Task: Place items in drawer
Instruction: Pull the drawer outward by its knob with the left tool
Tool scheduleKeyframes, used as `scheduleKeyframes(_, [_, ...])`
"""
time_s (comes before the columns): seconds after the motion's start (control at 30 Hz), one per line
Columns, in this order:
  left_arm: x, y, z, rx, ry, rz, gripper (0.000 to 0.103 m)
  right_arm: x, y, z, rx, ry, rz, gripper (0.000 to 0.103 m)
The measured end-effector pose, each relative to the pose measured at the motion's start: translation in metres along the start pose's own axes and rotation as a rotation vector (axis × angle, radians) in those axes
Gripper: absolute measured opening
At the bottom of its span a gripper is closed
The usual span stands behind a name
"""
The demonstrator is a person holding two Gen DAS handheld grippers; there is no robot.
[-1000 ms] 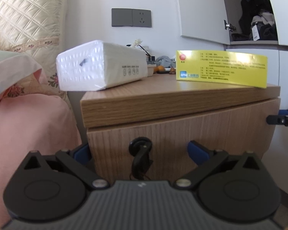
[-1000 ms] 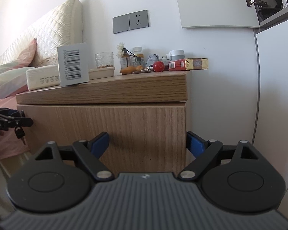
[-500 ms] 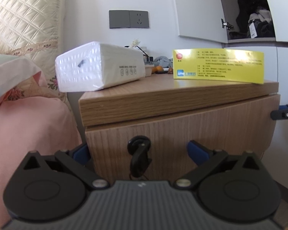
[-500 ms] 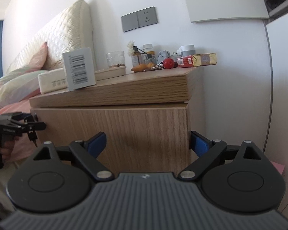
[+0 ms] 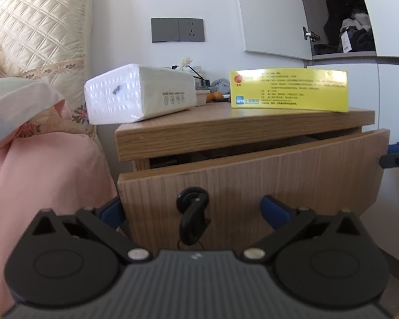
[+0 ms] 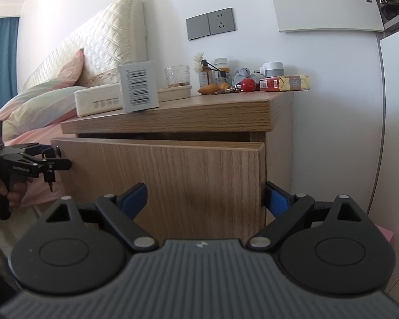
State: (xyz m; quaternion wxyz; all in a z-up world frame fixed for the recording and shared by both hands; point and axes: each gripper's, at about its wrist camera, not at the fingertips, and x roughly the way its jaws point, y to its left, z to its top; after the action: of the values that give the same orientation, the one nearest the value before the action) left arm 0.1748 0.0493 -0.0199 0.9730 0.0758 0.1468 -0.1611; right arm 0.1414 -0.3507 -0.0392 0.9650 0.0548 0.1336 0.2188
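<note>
The wooden nightstand's drawer stands pulled out a little, with a dark gap under the top; it also shows in the right wrist view. A black key hangs in the drawer front's lock. My left gripper is open, its blue fingers either side of the key. My right gripper is open, its fingers straddling the drawer front's right end. On top lie a white tissue pack and a yellow box.
A bed with pink sheets lies left of the nightstand. At the back of the top stand a glass jar, bottles, a red ball and a red-gold packet. A white wardrobe stands at the right.
The drawer, closed one second ago, has come forward and a gap has opened under the top. Both grippers have moved back with it.
</note>
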Motion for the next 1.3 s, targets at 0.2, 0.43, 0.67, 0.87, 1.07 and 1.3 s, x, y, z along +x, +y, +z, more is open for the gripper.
scheduleKeyframes(0.2, [-0.012, -0.003, -0.002, 0.0, 0.007, -0.001, 0.103, -0.012, 0.005, -0.002, -0.006, 0.009, 0.015, 0.096])
scheduleKeyframes(0.43, [-0.021, -0.006, -0.002, -0.001, 0.026, 0.001, 0.103, -0.02, 0.005, -0.003, -0.006, 0.017, 0.041, 0.096])
scheduleKeyframes(0.67, [-0.032, -0.01, -0.005, -0.005, 0.028, 0.001, 0.103, -0.031, 0.008, -0.006, -0.016, 0.024, 0.065, 0.096])
scheduleKeyframes(0.87, [-0.045, -0.013, -0.008, -0.008, 0.029, 0.0, 0.103, -0.041, 0.013, -0.008, -0.022, 0.029, 0.083, 0.096])
scheduleKeyframes(1.07, [-0.058, -0.016, -0.013, -0.011, 0.019, 0.0, 0.103, -0.054, 0.017, -0.012, -0.026, 0.031, 0.11, 0.096])
scheduleKeyframes(1.3, [-0.073, -0.021, -0.02, -0.021, -0.001, 0.009, 0.103, -0.068, 0.023, -0.015, -0.035, 0.038, 0.125, 0.096])
